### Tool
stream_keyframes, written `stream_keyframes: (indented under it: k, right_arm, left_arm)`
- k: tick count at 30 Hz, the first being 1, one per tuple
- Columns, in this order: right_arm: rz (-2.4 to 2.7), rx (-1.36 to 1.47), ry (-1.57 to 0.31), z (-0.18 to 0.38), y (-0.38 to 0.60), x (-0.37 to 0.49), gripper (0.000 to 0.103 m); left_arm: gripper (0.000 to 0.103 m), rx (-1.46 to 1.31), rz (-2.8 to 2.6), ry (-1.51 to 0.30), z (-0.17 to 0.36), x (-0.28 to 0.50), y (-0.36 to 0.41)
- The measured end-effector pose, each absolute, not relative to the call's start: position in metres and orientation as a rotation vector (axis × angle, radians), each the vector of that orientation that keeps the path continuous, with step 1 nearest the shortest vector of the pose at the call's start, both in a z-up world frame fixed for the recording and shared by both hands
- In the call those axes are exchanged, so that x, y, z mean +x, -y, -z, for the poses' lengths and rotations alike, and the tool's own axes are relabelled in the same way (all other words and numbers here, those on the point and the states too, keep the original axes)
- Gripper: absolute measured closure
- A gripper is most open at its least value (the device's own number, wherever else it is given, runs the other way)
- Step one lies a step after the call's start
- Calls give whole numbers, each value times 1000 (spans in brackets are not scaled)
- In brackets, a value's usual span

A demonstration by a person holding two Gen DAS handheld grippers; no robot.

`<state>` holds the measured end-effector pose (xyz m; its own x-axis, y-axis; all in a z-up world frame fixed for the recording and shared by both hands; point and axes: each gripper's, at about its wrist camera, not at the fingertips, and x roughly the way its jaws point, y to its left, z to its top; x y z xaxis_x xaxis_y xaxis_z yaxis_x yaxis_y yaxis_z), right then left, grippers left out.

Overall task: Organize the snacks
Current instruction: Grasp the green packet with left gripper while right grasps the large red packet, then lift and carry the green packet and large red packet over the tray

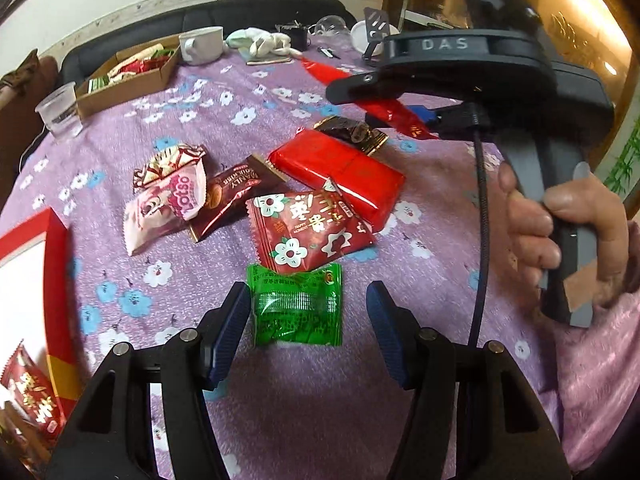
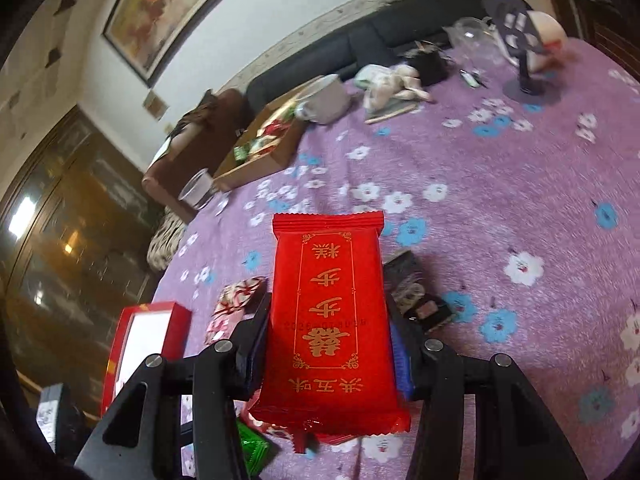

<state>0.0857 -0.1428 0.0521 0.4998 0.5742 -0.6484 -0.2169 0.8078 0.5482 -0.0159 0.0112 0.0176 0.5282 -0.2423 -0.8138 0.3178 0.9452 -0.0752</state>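
Note:
My left gripper (image 1: 308, 304) is open, its jaws on either side of a green snack packet (image 1: 298, 306) lying on the purple flowered tablecloth (image 1: 200, 120). Beyond it lie a red flowered packet (image 1: 308, 232), a large red packet (image 1: 340, 176), a brown chocolate packet (image 1: 230, 200), a pink packet (image 1: 168, 204) and a dark wrapper (image 1: 352, 132). My right gripper (image 2: 328, 320) is shut on a red packet with gold lettering (image 2: 328, 320) and holds it above the table. This gripper also shows in the left wrist view (image 1: 480, 68), with a red packet (image 1: 384, 108) in it.
A cardboard tray with snacks (image 1: 124, 76) sits at the back left, with a plastic cup (image 1: 60, 110) and a white mug (image 1: 202, 44) beside it. A red box (image 1: 36, 272) stands at the left, also seen in the right wrist view (image 2: 140, 344). Clutter and a phone stand (image 2: 524, 60) lie at the back.

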Motion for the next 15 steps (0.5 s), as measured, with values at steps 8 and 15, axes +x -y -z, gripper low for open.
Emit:
stream_keyframes:
  k: [8, 15]
  right_arm:
    - [-494, 544, -903, -56, 160, 85, 52]
    - [-556, 568, -880, -63, 155, 82, 53]
  left_arm:
    - [64, 115, 331, -945, -12, -14, -13]
    - [74, 113, 318, -923, -12, -18, -19]
